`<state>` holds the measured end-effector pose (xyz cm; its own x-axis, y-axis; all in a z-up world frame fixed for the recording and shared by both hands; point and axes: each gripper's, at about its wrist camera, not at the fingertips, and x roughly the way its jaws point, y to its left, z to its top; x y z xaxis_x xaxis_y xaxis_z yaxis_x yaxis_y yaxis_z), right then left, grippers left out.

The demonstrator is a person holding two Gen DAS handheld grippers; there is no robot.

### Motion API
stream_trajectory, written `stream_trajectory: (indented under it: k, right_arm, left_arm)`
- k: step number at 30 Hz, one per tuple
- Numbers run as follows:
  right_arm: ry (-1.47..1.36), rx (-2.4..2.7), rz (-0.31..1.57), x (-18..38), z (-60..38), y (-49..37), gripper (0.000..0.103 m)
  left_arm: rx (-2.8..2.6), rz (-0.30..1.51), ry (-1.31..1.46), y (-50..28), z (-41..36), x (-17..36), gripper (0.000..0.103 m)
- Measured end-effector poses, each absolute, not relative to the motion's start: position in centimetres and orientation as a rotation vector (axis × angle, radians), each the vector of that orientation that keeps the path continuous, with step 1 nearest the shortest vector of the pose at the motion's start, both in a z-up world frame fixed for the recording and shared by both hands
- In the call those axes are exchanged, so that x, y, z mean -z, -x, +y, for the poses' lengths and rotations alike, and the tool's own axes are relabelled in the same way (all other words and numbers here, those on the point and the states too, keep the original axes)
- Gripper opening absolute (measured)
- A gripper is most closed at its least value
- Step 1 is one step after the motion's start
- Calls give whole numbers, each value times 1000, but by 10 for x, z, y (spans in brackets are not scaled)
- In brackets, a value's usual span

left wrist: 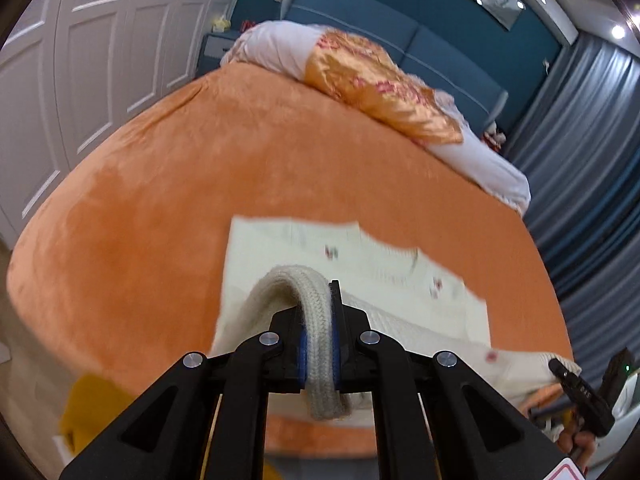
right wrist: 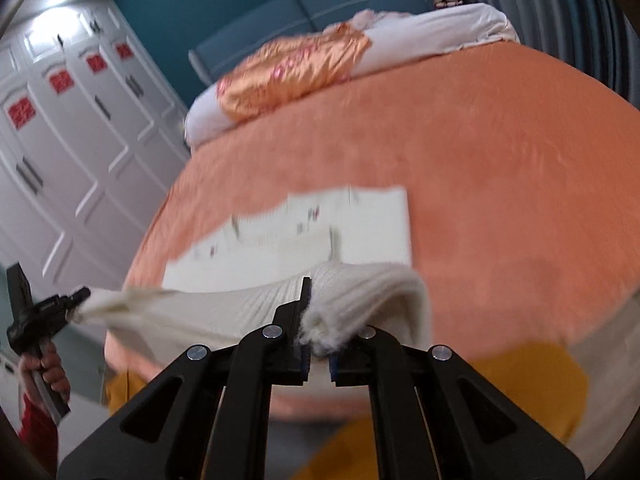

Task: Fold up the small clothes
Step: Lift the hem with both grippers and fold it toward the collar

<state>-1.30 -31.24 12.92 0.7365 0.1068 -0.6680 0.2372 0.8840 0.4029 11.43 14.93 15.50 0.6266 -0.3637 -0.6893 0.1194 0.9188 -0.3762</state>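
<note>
Left gripper [left wrist: 318,344] clamps the cream sweater [left wrist: 360,272] hem; right gripper [right wrist: 318,344] pinches its other corner. Motion blurs the sweater's small pattern

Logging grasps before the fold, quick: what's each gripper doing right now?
Left gripper: closed on the ribbed hem of the cream knitted sweater.
Right gripper: closed on the same sweater's bunched edge.
</note>
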Motion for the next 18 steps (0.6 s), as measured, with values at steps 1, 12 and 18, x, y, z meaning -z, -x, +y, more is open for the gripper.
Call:
stream_trajectory:
  k: [1,12,18]
  right_arm:
    - [-496,79,736,-126,-315,7,5]
    - [-602,130,730,-76,-339,-110,5]
    - [-650,169,790,-39,-347,-142,5]
  left_arm:
    - [266,845,295,-126,144,-152,6]
    - [117,908,275,-218,128,-82,6]
    - [73,980,241,-246,121,-43,7]
